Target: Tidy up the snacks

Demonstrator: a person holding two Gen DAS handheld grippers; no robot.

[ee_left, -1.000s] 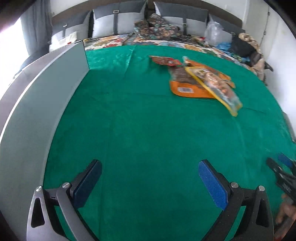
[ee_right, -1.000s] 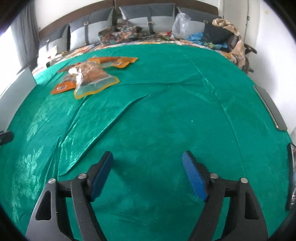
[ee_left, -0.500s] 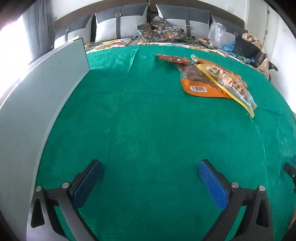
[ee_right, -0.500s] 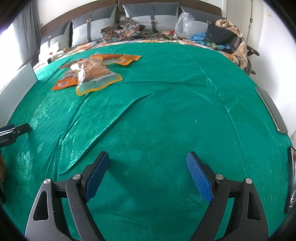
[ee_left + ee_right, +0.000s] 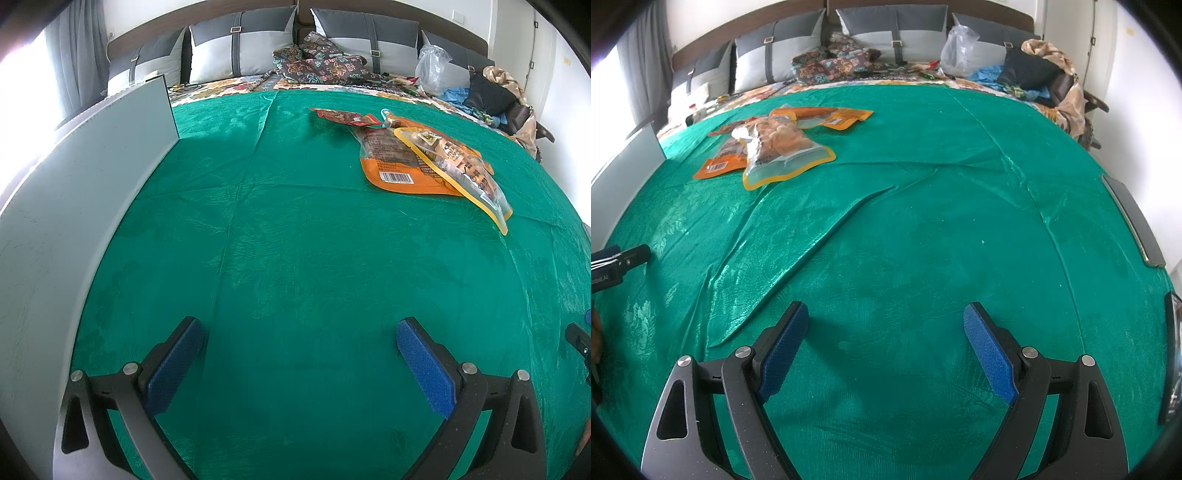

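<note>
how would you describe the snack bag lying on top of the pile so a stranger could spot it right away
On the green cloth spread over the bed, a small pile of snack bags lies toward the pillow end. The top bag is see-through with a yellow border, its lumpy brown pieces showing inside. The orange bag under it is solid-coloured and carries a white barcode label.

Perhaps "Robot.AI" on left gripper (image 5: 613, 266)
</note>
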